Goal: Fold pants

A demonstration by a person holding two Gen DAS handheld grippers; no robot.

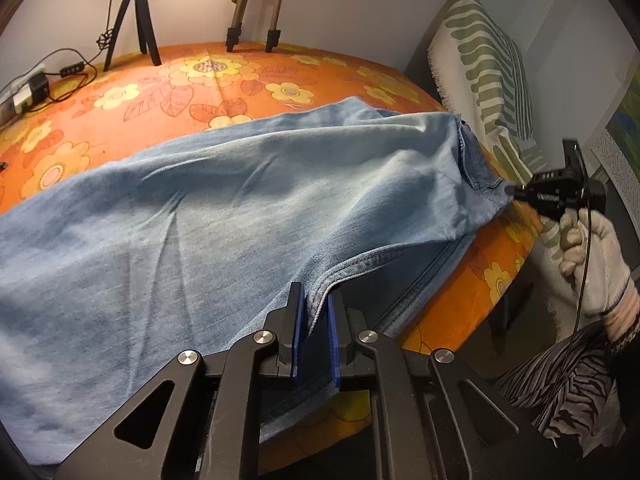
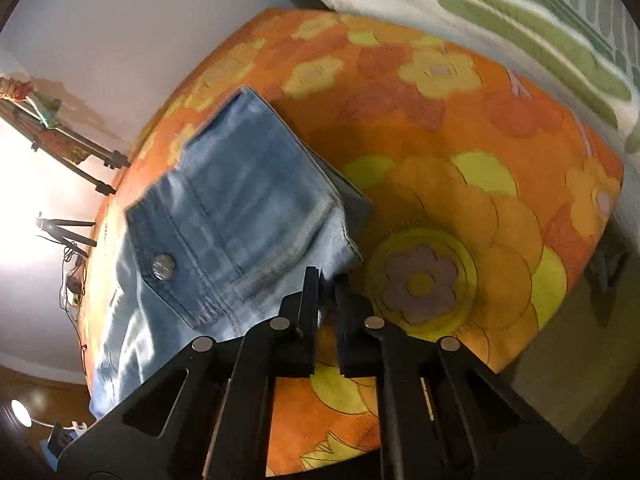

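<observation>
Pants (image 1: 224,200) lie across our floral bedspread (image 1: 132,92); left gripper (image 1: 318,304) pinches a stitched seam, right gripper (image 2: 327,280) pinches the waistband corner, its fingertips partly hidden.

jeans (image 1: 200,208) cut off left — waistband (image 2: 248,200) blurred

Two close wrist views, both over the jeans (image 1: 224,200) on the bedspread (image 2: 460,208).

Left tongs (image 1: 318,312) pinch jeans (image 1: 224,200) seam; right tongs (image 1: 514,191) grip waistband corner.
</observation>
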